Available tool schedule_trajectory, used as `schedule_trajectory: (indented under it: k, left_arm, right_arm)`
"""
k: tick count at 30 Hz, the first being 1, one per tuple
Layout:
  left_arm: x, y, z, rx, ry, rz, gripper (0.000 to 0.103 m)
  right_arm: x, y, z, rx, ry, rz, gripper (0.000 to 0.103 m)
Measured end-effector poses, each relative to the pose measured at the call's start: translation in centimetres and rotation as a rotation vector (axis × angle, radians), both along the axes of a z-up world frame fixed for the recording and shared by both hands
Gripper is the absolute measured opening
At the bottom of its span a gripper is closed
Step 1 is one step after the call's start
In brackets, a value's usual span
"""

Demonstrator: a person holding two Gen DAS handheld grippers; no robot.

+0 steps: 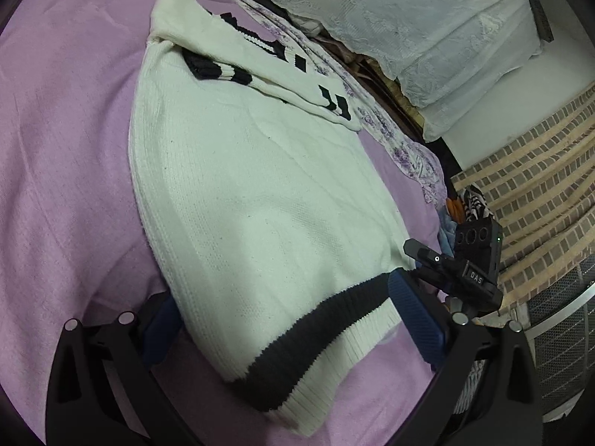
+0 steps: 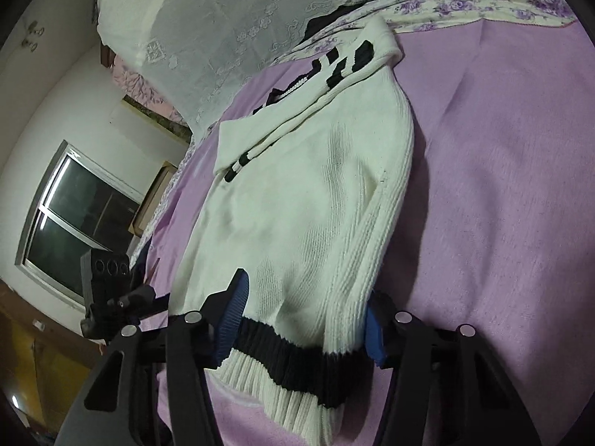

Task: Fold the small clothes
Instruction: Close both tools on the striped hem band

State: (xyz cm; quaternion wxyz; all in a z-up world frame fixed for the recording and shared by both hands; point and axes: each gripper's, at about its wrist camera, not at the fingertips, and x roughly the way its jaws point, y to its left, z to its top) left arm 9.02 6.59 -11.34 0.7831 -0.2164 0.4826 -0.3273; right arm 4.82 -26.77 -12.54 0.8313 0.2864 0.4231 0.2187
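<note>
A white knitted sweater (image 1: pixel 260 193) with a black-striped hem is shown laid flat on the purple bed cover (image 1: pixel 63 156). Its hem is straddled by the left tongs (image 1: pixel 293 319) and right tongs (image 2: pixel 303 319), whose blue pads are spread apart, not clamped.

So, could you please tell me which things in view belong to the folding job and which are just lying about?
Belongs to the job:
- white knit sweater with a black band at the hem
- left tool, hem between its pads
- right tool, hem between its pads

Just lying about:
- purple bedspread underneath
- floral sheet
- lace cover
- window
</note>
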Motion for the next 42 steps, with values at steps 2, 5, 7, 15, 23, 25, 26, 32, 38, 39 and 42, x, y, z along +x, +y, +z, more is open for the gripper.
schedule_trajectory:
  k: [2,5,7,15,23,25,26,32,38,39,42]
  left_arm:
    - [0.2,0.0,-0.1,-0.006,0.006,-0.009,0.098]
    - [0.1,0.0,-0.1,-0.009,0.007,-0.017,0.098]
    - [0.0,-0.2,-0.1,0.006,0.0,-0.019,0.098]
    - [0.5,-1.4,-0.3,0.064,-0.028,0.007,0.098]
    - [0.4,-1.4,-0.3,0.062,-0.024,-0.014,0.098]
    - [0.3,-1.7,-0.2,0.077,-0.03,-0.015,0.098]
    - [0.2,-1.8,-0.2,0.085,-0.032,-0.017,0.098]
    - [-0.3,-0.7,-0.1,0.017,-0.034,-0.012,0.09]
    - [0.4,-0.5,-0.5,0.03,-0.015,0.019,0.076]
    - [0.4,-0.6,-0.5,0.035,-0.015,0.021,0.078]
    - [0.4,-0.7,-0.5,0.047,-0.019,0.025,0.079]
  right_arm:
    - [0.1,-0.4,-0.2,0.012,0.011,-0.006,0.049]
    - [0.0,-0.9,-0.5,0.02,0.028,-0.016,0.042]
    - [0.2,-0.9,-0.7,0.019,0.032,-0.017,0.041]
    - [1.5,-1.3,-1.5,0.067,0.049,-0.049,0.03]
    - [1.6,-0.9,-1.8,0.125,0.057,0.003,0.03]
    - [1.6,-1.6,-1.9,0.186,0.064,-0.002,0.03]
    - [1.4,-1.8,-1.9,0.199,0.064,-0.004,0.032]
    - [0.4,-3.4,-1.1,0.33,0.01,-0.036,0.046]
    - [0.6,-3.3,-1.4,0.308,0.03,-0.048,0.043]
    - [0.4,-3.6,-1.3,0.325,0.022,-0.057,0.043]
    - [-0.1,-3.9,-1.0,0.314,0.012,-0.067,0.043]
